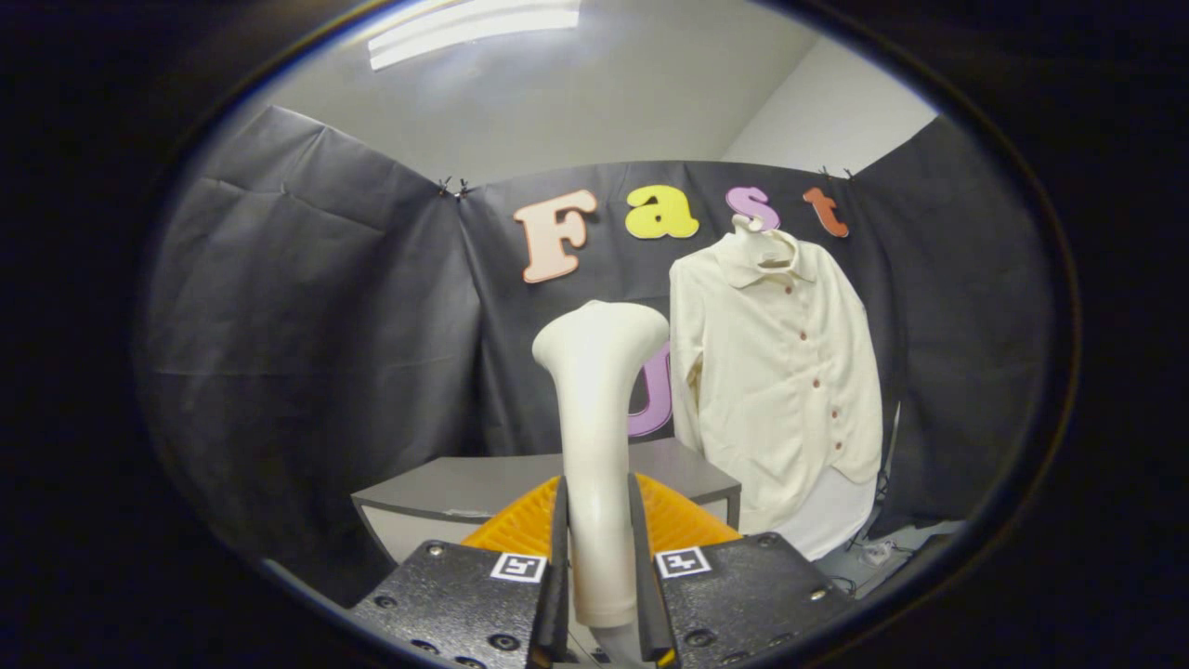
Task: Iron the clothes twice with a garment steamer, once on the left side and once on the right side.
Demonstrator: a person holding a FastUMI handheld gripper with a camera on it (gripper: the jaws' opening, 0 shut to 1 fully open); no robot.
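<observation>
Black cloth walls close the booth on the left, far and right sides, with a white ceiling and a bright light strip above. Grey table (446,488) stands at the far wall, left of centre.

Gripper view: hand-held gripper (601,557) is clamped on the steamer (597,437); both fingers (558,557) press against its handle, one on each side. Steamer stands upright between them, cream-white, narrow at the grip and flaring to a wide head at the top, head tilted slightly right. An orange ribbed part (683,520) shows just behind the fingers, low down.

Shirt (776,372), cream with a collar and a row of small dark buttons, hangs on a white hanger (743,228) against the far wall, right of the steamer and well beyond it. Steamer head and shirt are apart, not touching. Shirt hem hangs lower than the table top, at its right end.
</observation>
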